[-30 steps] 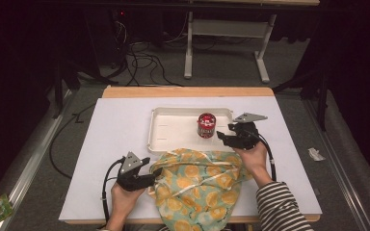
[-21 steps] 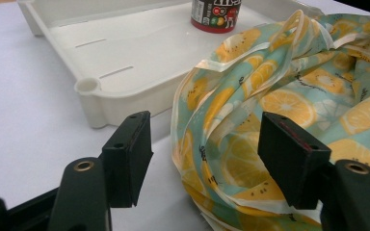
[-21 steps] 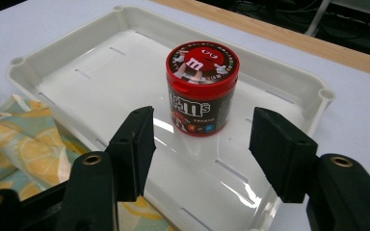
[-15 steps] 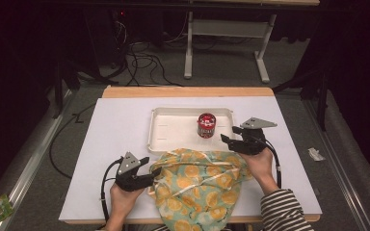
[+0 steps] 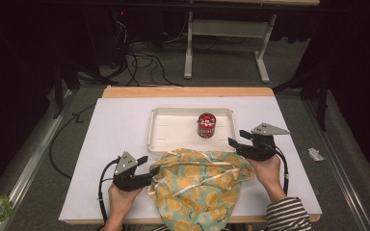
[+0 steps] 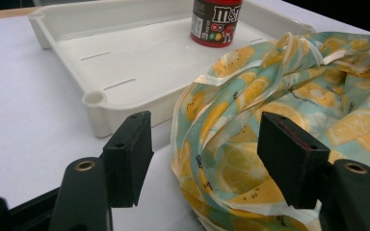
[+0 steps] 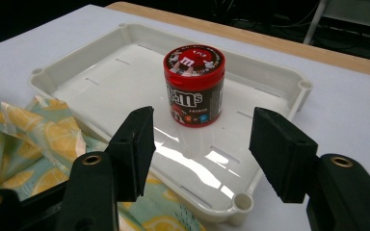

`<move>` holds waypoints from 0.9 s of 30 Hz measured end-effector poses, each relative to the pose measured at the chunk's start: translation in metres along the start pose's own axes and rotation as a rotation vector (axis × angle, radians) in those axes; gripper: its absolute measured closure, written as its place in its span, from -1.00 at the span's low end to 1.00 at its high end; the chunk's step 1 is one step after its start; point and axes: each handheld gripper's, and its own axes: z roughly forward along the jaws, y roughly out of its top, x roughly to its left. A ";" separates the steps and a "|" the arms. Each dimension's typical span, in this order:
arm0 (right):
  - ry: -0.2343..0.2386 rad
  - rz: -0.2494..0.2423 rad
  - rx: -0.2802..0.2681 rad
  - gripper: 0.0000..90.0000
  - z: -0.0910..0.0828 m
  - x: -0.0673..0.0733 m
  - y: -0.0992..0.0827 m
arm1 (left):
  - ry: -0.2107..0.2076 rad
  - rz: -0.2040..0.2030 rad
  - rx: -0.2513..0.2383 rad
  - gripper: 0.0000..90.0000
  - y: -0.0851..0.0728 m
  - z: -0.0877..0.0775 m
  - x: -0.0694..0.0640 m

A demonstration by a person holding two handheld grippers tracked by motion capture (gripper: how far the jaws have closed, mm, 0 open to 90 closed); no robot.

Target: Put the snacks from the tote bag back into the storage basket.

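A brown candy jar (image 5: 205,125) (image 7: 194,86) with a red lid stands upright in the right half of a white tray (image 5: 173,111) (image 7: 289,79). A crumpled cloth bag (image 5: 197,183) (image 6: 289,86) printed with orange slices lies in front of the tray. My left gripper (image 5: 149,168) (image 6: 204,154) rests at the bag's left edge, open, with the bag's rim lying loosely between its jaws. My right gripper (image 5: 238,138) (image 7: 204,144) hovers by the tray's front right corner, open and empty. It points at the jar (image 6: 216,21), which stands well ahead of its jaws.
The tray (image 6: 43,29) sits mid-table on a white cover (image 5: 115,144) with a wooden strip (image 5: 188,91) along the far edge. Cables and a metal frame (image 5: 226,29) lie on the floor beyond. A small wrapper (image 5: 314,154) lies on the floor at right.
My right gripper has slid to the right, away from the jar and towards the tray's front right corner. The left gripper and the bag have stayed put.
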 end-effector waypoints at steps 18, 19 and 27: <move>-0.009 0.040 -0.033 -0.05 -0.028 -0.009 -0.026 | 0.024 -0.030 -0.047 -0.15 0.001 -0.013 0.005; -0.012 0.044 -0.032 -0.04 -0.030 -0.009 -0.027 | 0.026 -0.037 -0.052 -0.15 0.001 -0.014 0.006; -0.025 0.060 -0.043 -0.04 -0.039 -0.014 -0.037 | 0.040 -0.037 -0.048 -0.14 0.002 -0.019 0.009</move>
